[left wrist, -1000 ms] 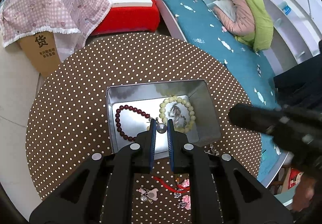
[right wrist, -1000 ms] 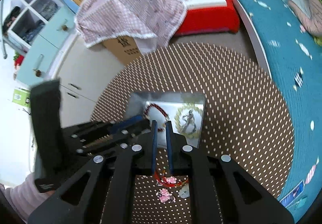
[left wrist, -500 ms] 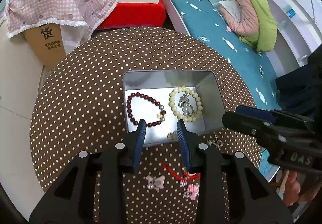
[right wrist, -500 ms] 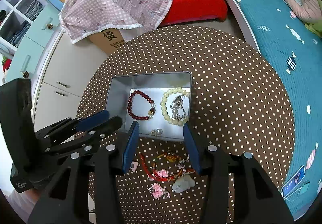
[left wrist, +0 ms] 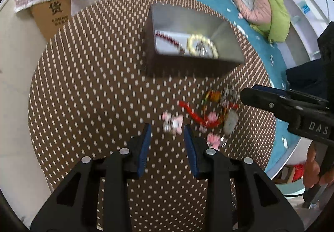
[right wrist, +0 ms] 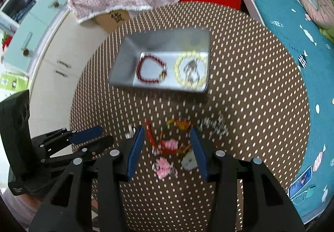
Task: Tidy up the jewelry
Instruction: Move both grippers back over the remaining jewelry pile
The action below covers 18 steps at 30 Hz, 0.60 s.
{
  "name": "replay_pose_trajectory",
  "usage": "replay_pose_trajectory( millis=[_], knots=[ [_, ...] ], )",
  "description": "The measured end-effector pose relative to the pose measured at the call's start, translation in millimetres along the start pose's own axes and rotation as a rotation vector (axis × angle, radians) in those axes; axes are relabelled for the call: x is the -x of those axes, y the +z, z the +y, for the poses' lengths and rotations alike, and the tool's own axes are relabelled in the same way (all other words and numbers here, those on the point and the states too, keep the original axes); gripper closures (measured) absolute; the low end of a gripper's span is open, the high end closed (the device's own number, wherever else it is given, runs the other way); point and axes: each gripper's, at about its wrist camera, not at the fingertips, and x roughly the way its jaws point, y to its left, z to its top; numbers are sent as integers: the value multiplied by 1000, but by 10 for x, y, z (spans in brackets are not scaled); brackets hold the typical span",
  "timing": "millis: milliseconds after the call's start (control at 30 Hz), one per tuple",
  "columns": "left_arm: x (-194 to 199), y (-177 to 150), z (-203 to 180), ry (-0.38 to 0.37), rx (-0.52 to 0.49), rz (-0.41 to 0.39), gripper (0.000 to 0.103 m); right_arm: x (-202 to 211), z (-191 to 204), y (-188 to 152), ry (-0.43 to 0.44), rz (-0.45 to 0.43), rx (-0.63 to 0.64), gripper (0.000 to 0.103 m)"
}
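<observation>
1. Both the left gripper (left wrist: 167,134) and the right gripper (right wrist: 167,136) are seen with jaws apart, empty.
2. The tangled red cord bracelet (right wrist: 165,146) is seen between the right jaws, on the brown polka-dotted surface (right wrist: 250,107).
3. The grey metal tin (right wrist: 127,61), holding beaded bracelets, is seen beyond both.

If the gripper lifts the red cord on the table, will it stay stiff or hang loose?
The red cord lies in a loose curve, so it probably hangs limp. It looks thin, so likely light. Charms near it might drag along; the blur hides whether they are attached.

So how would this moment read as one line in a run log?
left gripper: open, over pink charm | right gripper: open, over red cord | tin: two bracelets inside
</observation>
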Motion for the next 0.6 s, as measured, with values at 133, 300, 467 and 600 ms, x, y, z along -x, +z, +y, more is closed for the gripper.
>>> replay_pose_trajectory(
  millis=[133,300,467,600],
  knots=[
    [-112,-100,-28,9,-10,13,70,-135,63,-159,4,42,19,59],
    [-214,-160,-52,-5,-14,19,70,-237,103,-268,-1,64,26,59],
    [-326,-135,-98,-30,6,28,70,-316,115,-334,-2,85,24,59],
    [-404,-105,-139,-35,22,28,72,-353,118,-349,3,97,19,59]
  ],
)
